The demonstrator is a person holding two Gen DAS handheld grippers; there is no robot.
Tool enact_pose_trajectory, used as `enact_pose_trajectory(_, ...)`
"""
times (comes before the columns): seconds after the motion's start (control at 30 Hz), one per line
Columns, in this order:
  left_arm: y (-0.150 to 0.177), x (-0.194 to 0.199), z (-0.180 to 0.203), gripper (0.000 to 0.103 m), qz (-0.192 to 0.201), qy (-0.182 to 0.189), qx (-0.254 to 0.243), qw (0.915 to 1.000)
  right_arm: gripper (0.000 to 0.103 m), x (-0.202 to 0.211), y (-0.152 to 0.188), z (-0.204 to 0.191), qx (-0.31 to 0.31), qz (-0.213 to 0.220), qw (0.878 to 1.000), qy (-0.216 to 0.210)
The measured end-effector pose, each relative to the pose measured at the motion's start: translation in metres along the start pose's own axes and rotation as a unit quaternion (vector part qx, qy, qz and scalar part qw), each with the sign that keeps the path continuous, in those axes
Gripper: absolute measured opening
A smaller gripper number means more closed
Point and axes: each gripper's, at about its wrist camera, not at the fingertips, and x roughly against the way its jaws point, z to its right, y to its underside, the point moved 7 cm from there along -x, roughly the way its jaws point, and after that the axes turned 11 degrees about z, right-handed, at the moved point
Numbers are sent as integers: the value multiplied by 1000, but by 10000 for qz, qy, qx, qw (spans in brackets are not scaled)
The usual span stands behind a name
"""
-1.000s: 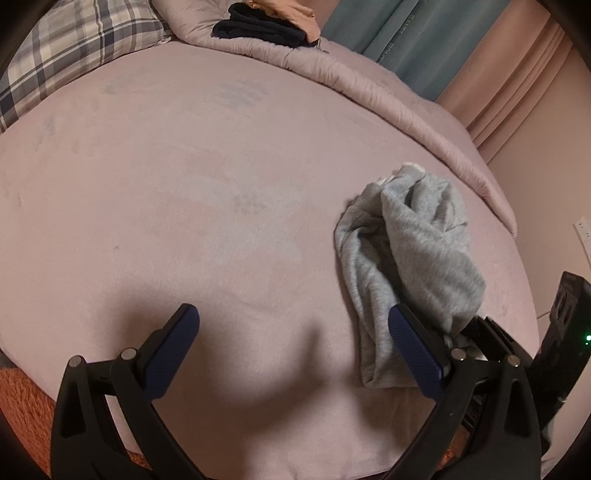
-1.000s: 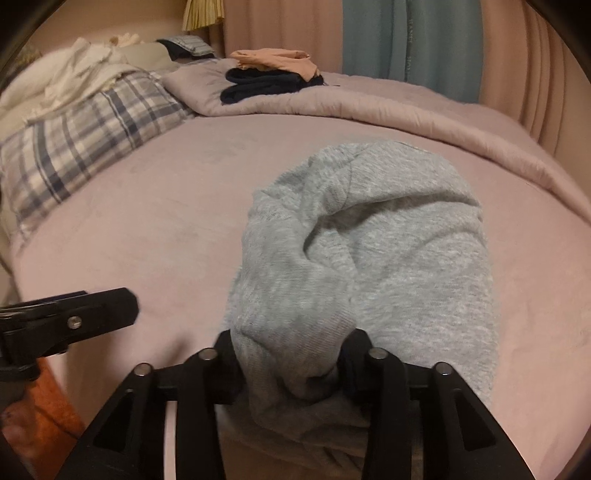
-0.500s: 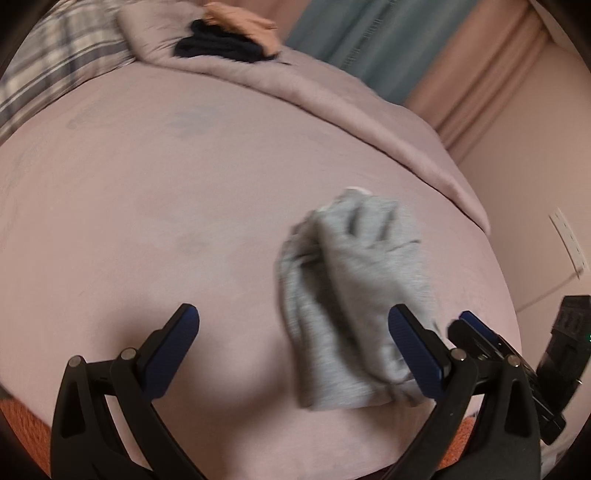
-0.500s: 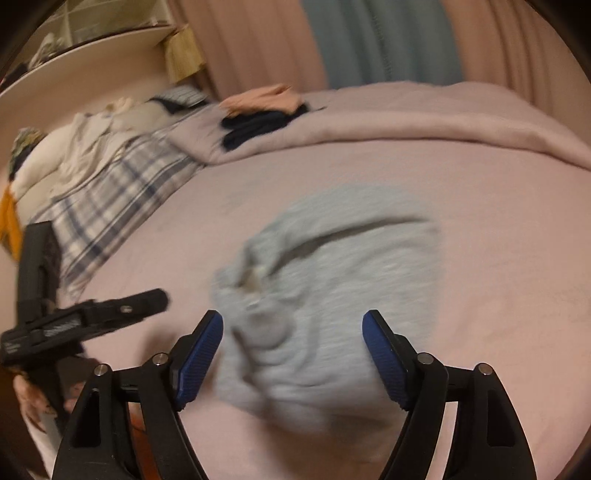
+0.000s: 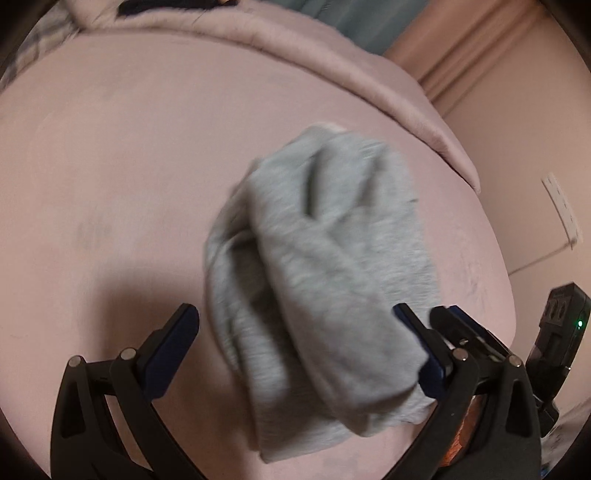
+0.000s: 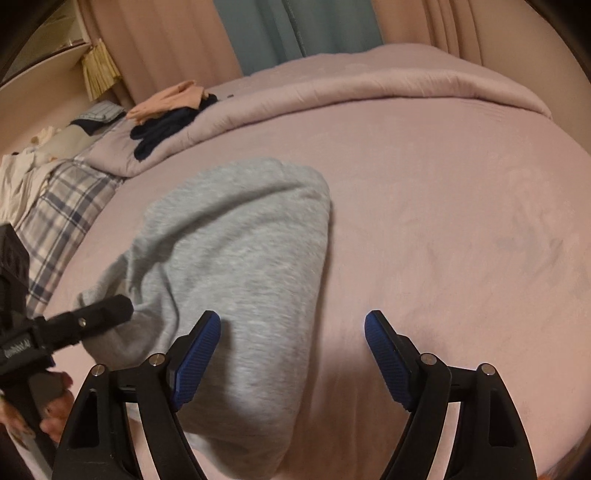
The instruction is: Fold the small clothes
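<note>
A crumpled grey garment [image 5: 317,258] lies bunched on the pink bed [image 5: 110,184]. It also shows in the right wrist view [image 6: 236,266]. My left gripper [image 5: 295,332] is open, its jaws wide apart with the near end of the garment between them. My right gripper [image 6: 291,354] is open and empty; its left finger [image 6: 195,362] lies over the garment's right edge, its right finger over bare bed. The right gripper [image 5: 465,332] shows beside my left gripper's right finger. The left gripper [image 6: 74,325] shows at the garment's left end.
A rolled pink duvet [image 6: 369,92] runs along the far side of the bed. Dark and peach clothes [image 6: 170,114] are piled on it. A plaid pillow [image 6: 62,206] lies at the left. Curtains [image 6: 295,29] hang behind. A wall socket [image 5: 561,206] is at the right.
My right gripper let go of the grey garment and opened, then shifted right. My left gripper moved right, so that the garment's near end now lies between its open jaws.
</note>
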Motion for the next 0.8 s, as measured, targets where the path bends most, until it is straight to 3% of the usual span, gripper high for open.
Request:
enact_pose_trajectory(0.23, 17, 4, -35, 103, 49, 27, 399, 9992, 83, 1, 2, 7, -243, -96, 9995, -198)
enact_pose_trajectory(0.37, 20, 4, -29, 103, 51, 106, 238, 9996, 85, -4, 5, 5, -467, -229, 9977, -441)
enact_pose_trajectory(0.67, 34, -15, -3, 103, -344, 887, 128, 9954, 85, -27, 17, -13, -841, -777, 9869, -1141)
enact_pose_trajectory(0.8, 36, -20, 7, 100, -332, 912, 83, 9952, 85, -39, 25, -19, -942, -998, 9815, -1338)
